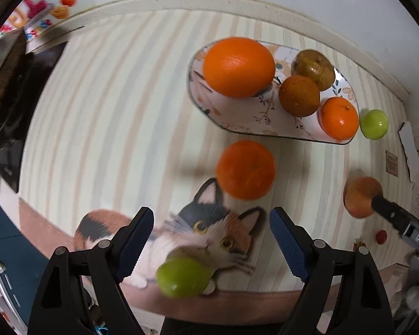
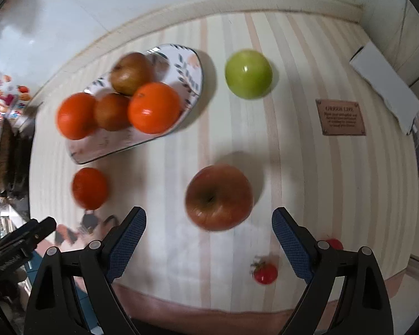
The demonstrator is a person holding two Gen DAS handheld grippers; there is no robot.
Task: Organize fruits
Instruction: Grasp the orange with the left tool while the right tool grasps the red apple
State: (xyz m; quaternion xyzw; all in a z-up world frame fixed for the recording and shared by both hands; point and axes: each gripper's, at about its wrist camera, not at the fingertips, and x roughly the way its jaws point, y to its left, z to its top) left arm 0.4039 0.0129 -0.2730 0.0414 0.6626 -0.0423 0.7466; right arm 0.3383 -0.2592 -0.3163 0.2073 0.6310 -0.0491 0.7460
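Both claws spread wide, nothing gripped. Left claw hangs over green fruit at near tabletop edge, right claw over red apple; guessing both head for plate at far side, four fruits loaded.

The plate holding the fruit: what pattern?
White plate with floral leaf sprigs, clearest in left wrist view.

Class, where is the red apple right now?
In the right wrist view the red apple sits on the striped mat, just ahead of the open right tool, below the green apple.
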